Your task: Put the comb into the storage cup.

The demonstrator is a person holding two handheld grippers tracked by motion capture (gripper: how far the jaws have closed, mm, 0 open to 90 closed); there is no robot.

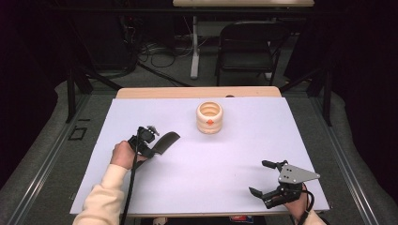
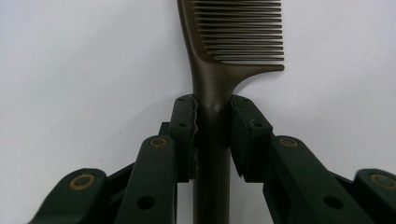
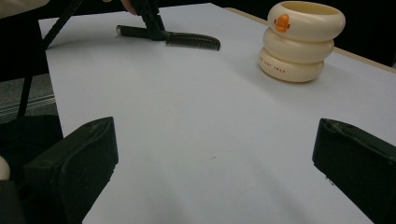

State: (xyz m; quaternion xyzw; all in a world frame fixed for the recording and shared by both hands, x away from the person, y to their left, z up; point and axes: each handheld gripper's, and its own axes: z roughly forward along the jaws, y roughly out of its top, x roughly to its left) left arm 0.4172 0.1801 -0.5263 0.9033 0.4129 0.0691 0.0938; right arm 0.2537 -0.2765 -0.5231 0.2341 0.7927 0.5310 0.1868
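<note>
Right gripper (image 1: 265, 178) jaws wide, empty; left gripper (image 2: 213, 133) clamps comb (image 2: 219, 60) handle, teeth cut off.

Dark brown plastic comb (image 2: 219, 60) with a long handle, lying flat on the white table (image 1: 197, 164), left of centre frame

A white sheet (image 1: 211, 159) covers the wooden tabletop (image 1: 197, 92); on it lie a dark comb (image 1: 165, 142) at the left and a cream ringed holder (image 1: 209, 117) farther back.
</note>
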